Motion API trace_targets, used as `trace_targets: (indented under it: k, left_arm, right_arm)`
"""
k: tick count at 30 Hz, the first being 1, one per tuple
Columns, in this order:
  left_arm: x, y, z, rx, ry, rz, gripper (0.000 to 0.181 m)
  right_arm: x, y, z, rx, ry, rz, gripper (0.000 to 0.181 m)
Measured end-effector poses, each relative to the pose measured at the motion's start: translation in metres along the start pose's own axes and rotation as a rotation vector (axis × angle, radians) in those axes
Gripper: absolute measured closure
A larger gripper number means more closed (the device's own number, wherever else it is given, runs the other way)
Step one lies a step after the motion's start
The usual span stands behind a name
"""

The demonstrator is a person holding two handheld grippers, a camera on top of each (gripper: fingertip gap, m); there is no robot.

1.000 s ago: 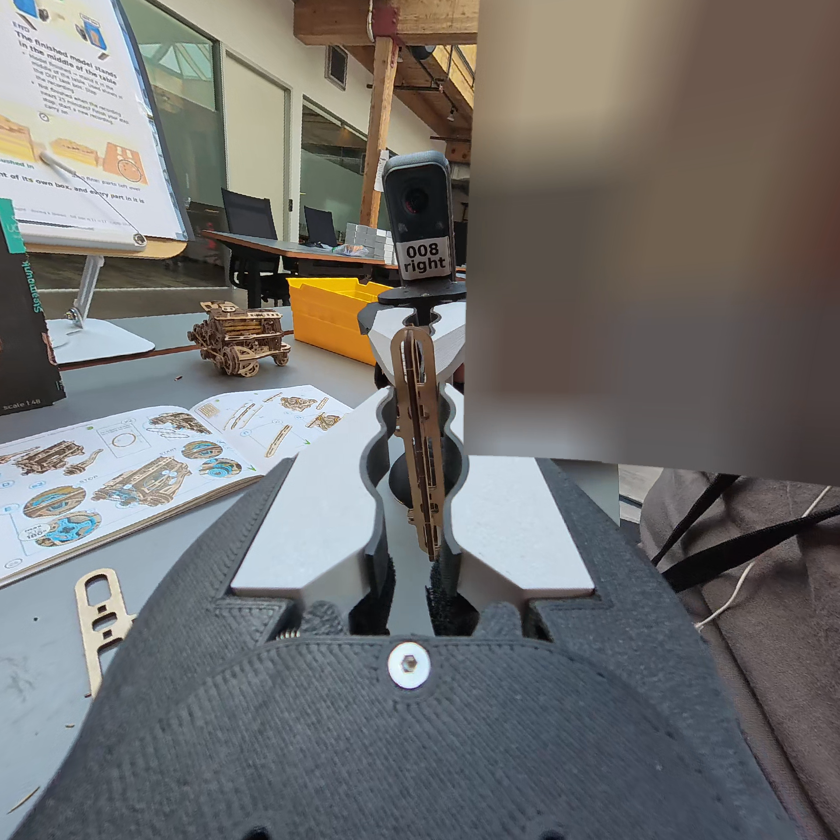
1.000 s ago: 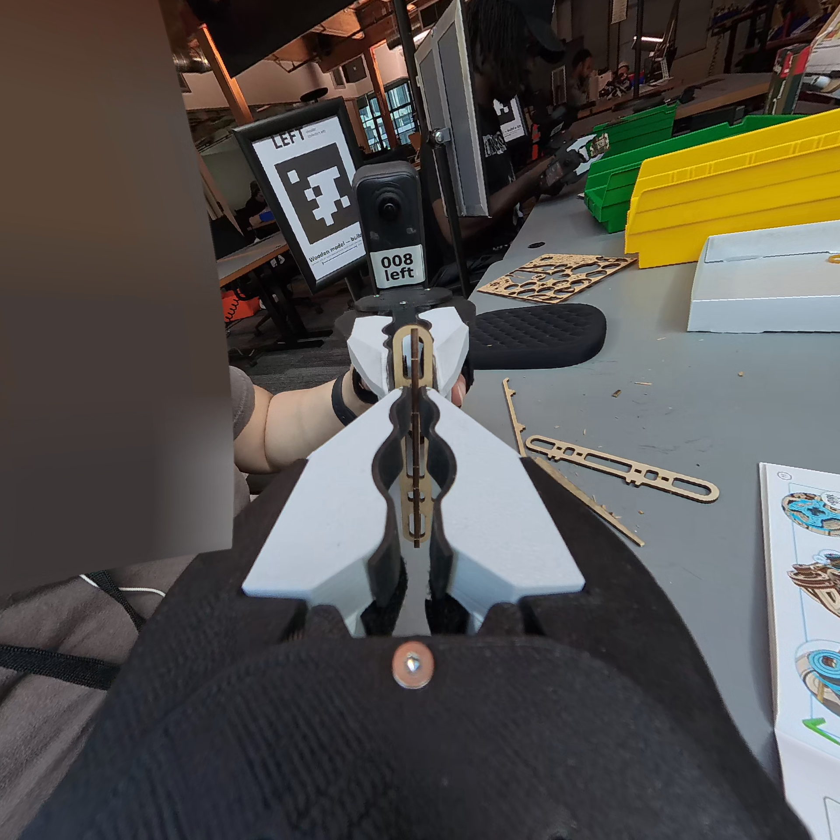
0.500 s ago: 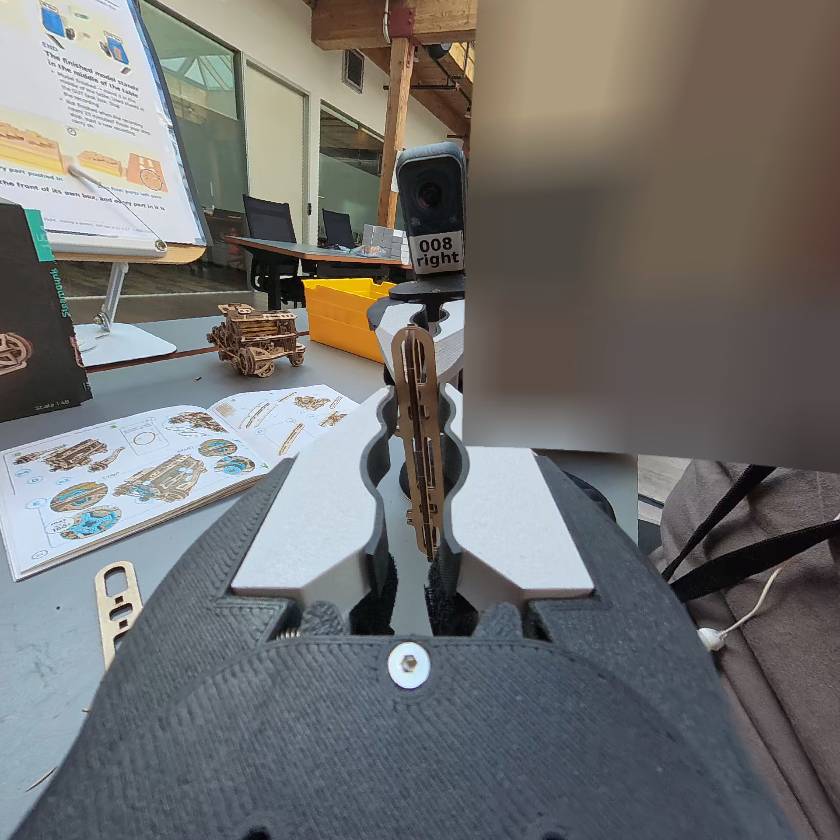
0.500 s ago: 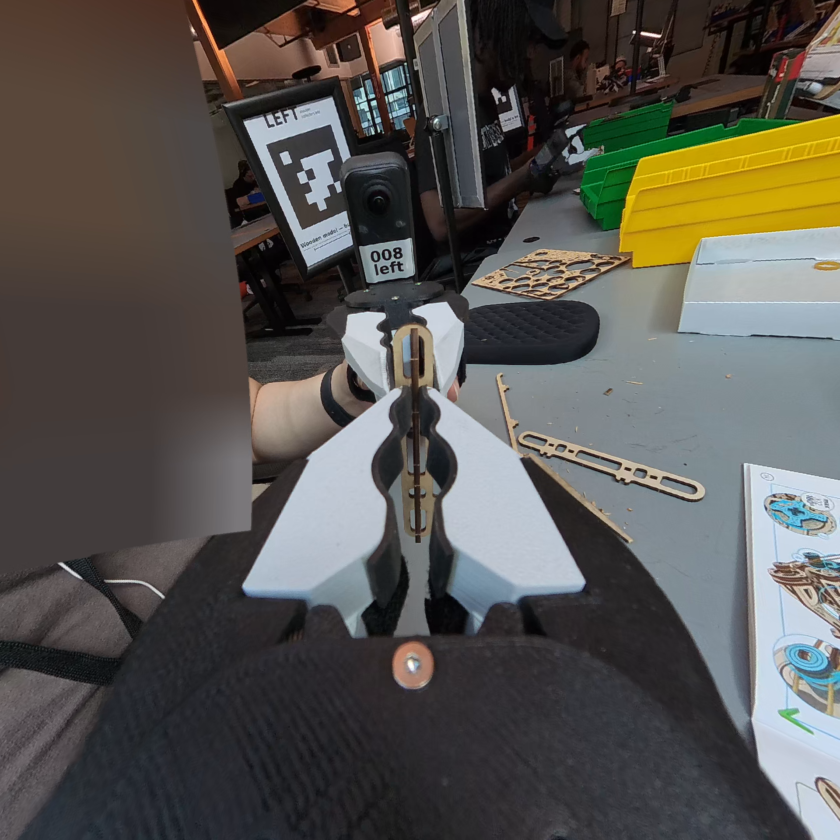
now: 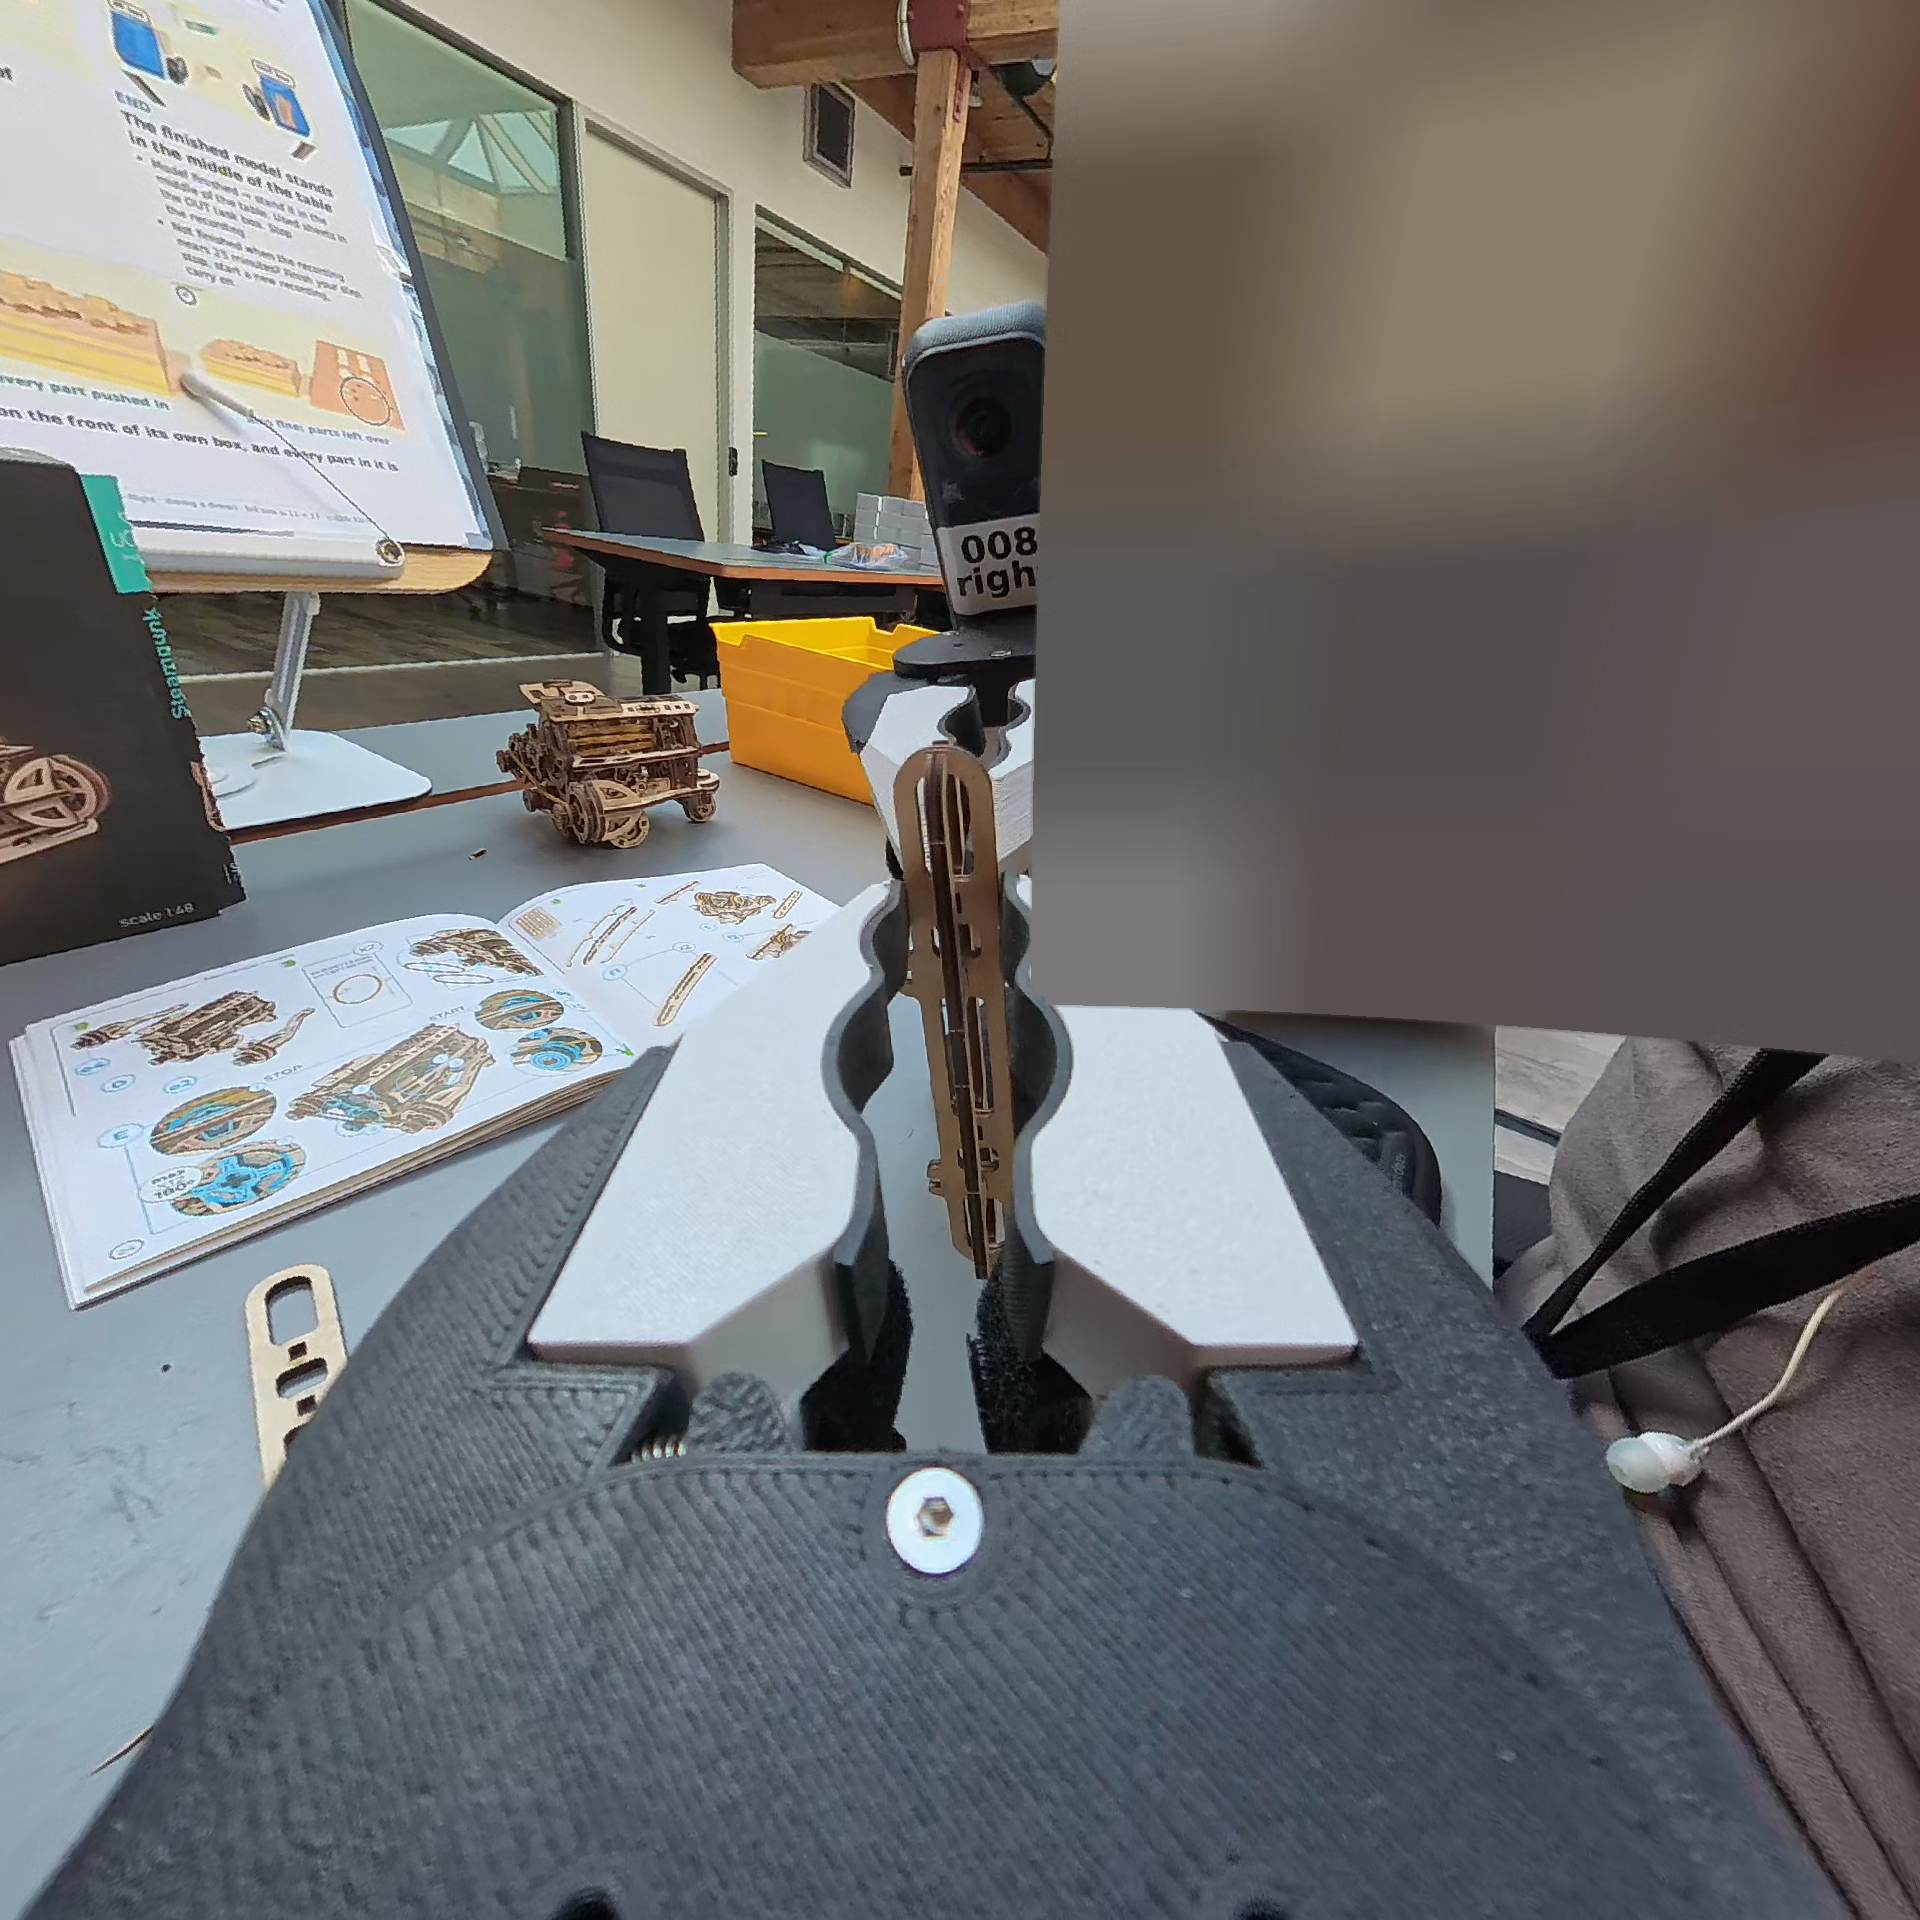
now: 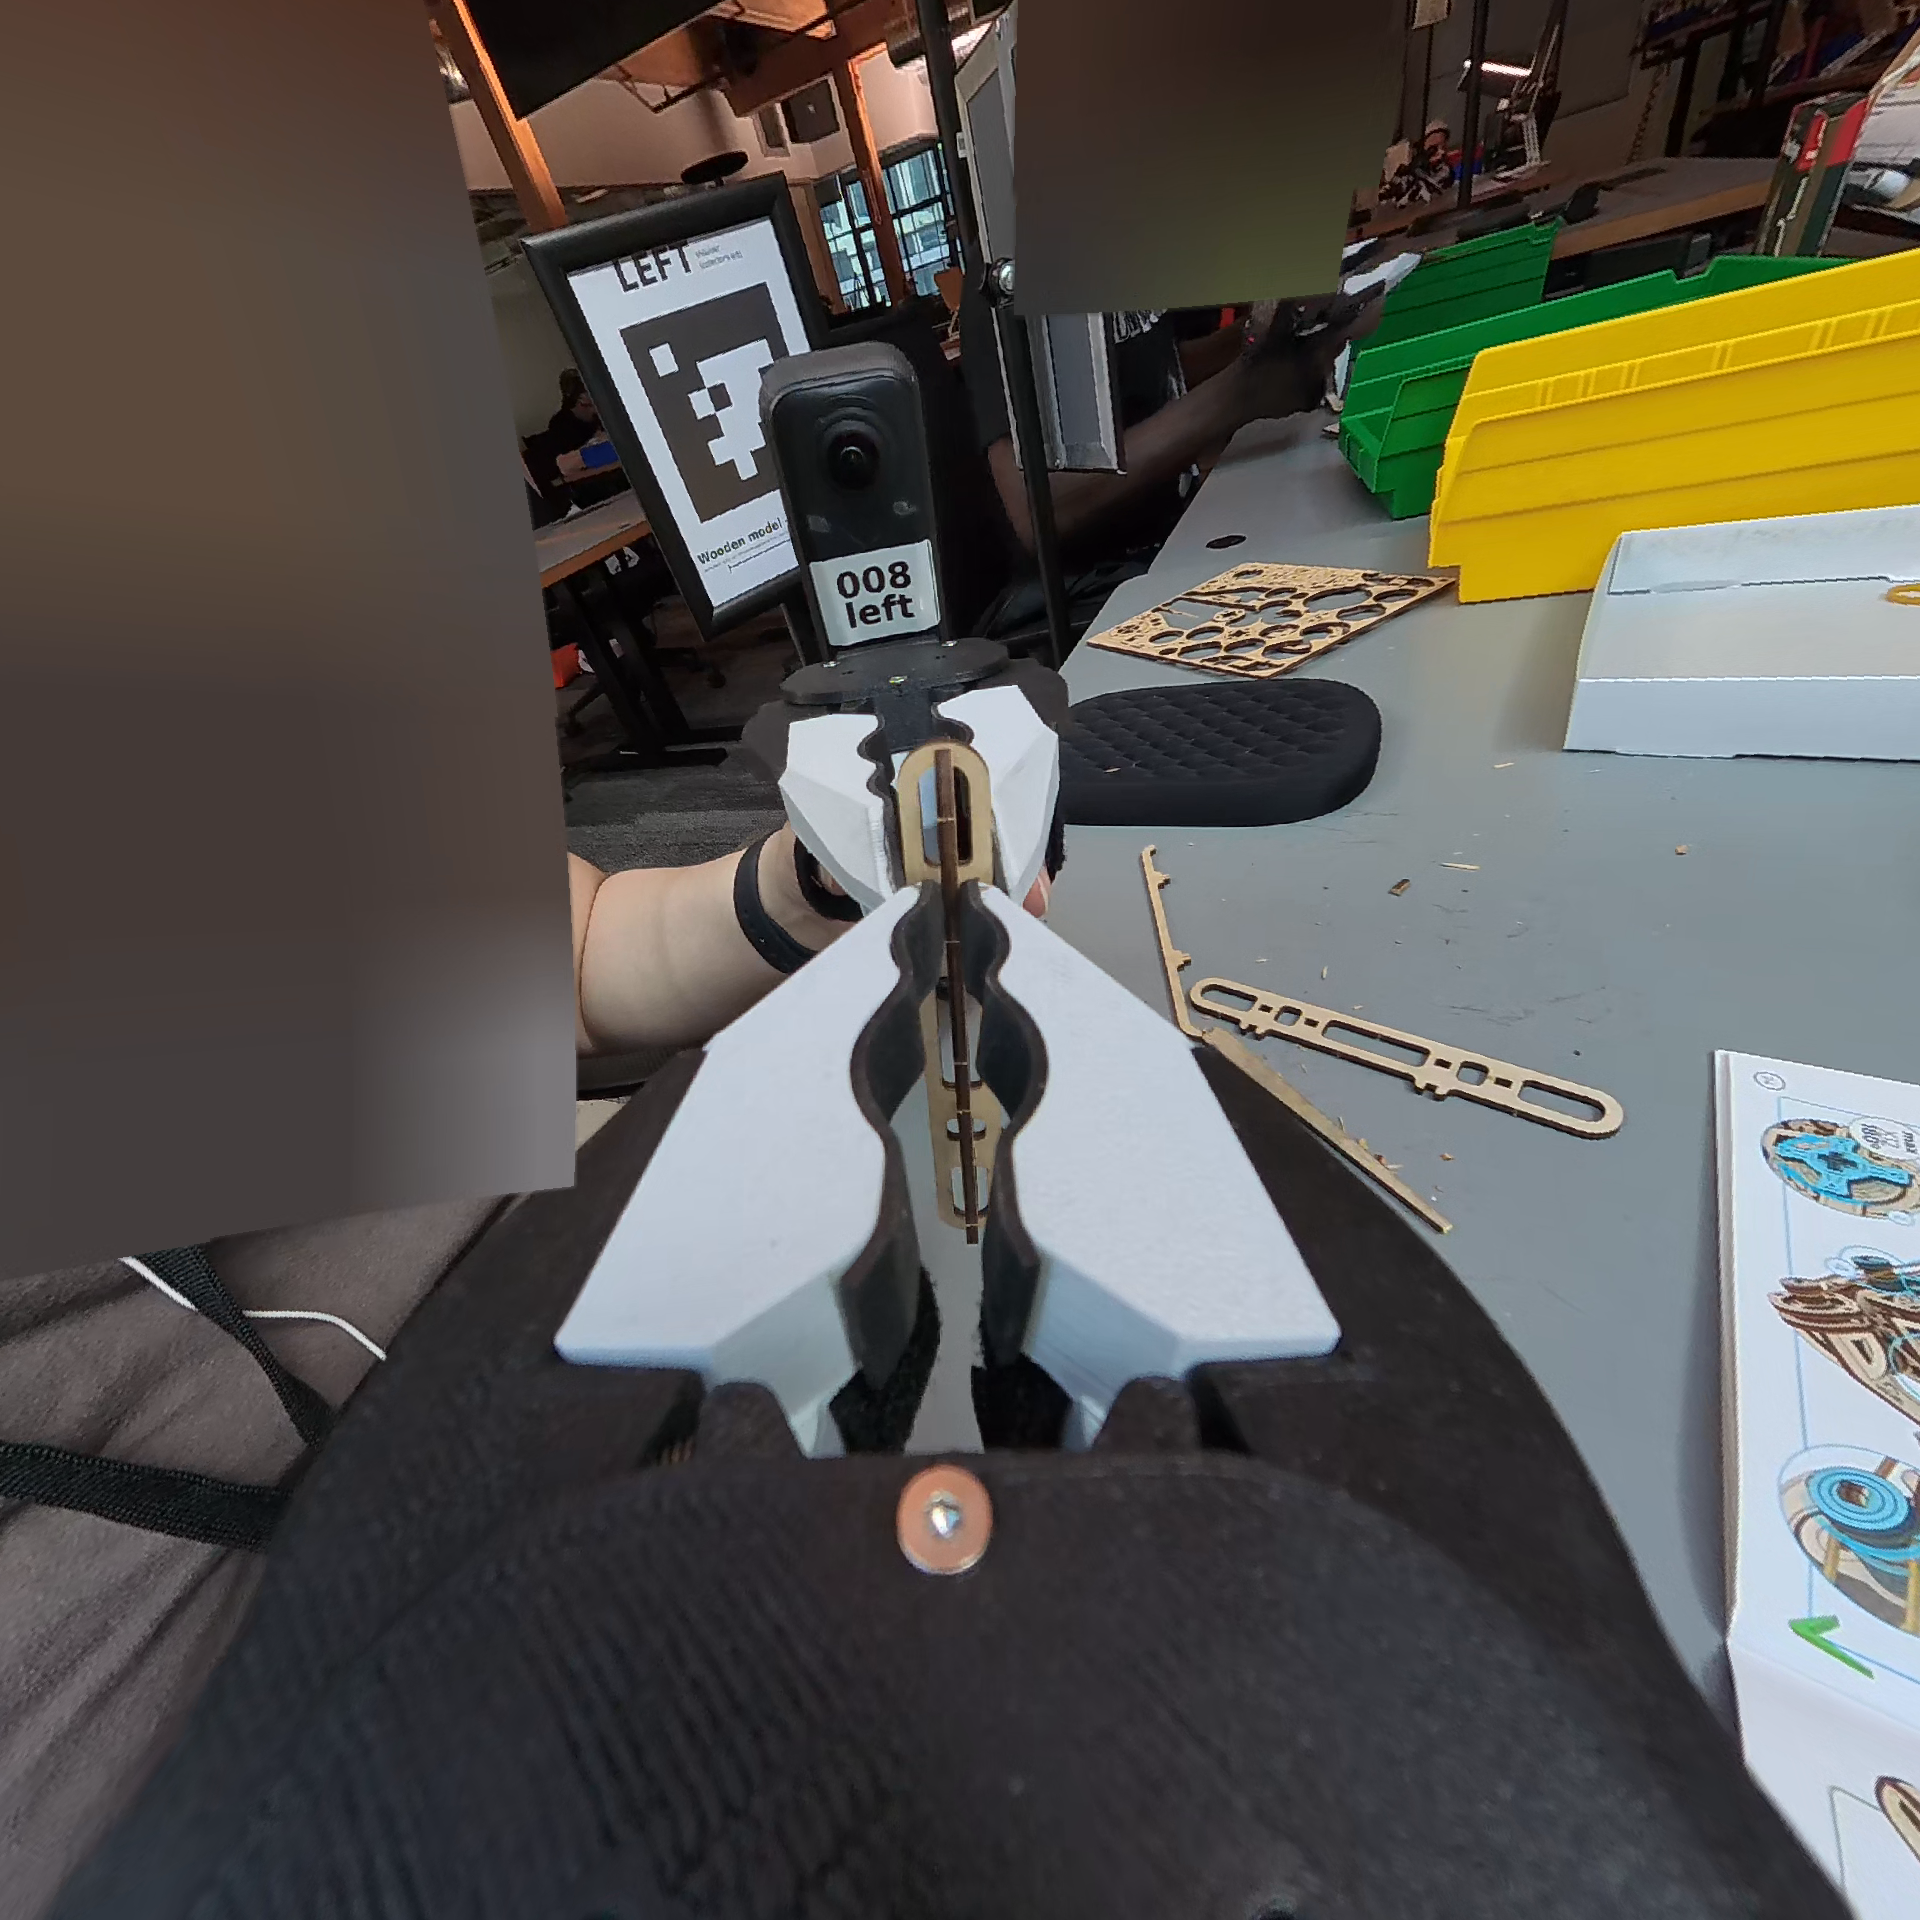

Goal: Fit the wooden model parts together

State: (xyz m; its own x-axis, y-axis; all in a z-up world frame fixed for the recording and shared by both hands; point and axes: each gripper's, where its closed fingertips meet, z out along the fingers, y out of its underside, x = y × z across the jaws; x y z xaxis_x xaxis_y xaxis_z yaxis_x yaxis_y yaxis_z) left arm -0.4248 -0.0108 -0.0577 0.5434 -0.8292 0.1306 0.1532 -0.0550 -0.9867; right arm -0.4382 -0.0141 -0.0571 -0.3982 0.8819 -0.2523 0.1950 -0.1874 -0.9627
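Observation:
Two thin slotted wooden strips lie face to face and stand on edge in the air between the two grippers, which face each other tip to tip. My left gripper is shut on the near end of the strips. My right gripper shows just behind, clamped on the far end. In the right wrist view the strips run from my right gripper, shut on them, to the left gripper. A hand holds the left gripper from below.
On the grey table are an open instruction booklet, a built wooden model car, a loose slotted strip, a punched-out wooden sheet, a black pad, a white box, and yellow and green bins. Only a small space, under 4 cm, lies between the two pairs of fingers.
Both grippers stay shut on the strips. The left wrist view has swung a little to the left, so the booklet and model car sit farther right in it. The strips tilt slightly more.

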Motion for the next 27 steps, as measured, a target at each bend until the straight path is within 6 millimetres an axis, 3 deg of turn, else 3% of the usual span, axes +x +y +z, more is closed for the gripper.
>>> trace_targets:
  k: [11,18,27]
  left_arm:
    - [-0.008,0.006,0.000,-0.013,-0.039,-0.023,0.167]
    - [-0.007,0.003,0.001,-0.006,-0.049,-0.017,0.167]
    - [0.002,0.002,0.001,-0.012,0.001,-0.031,0.167]
  right_arm:
    - [0.007,0.005,0.002,-0.010,0.049,0.020,0.181]
    - [0.007,0.003,0.001,0.005,0.101,-0.070,0.181]
    - [-0.003,0.002,0.000,0.018,-0.027,-0.002,0.181]
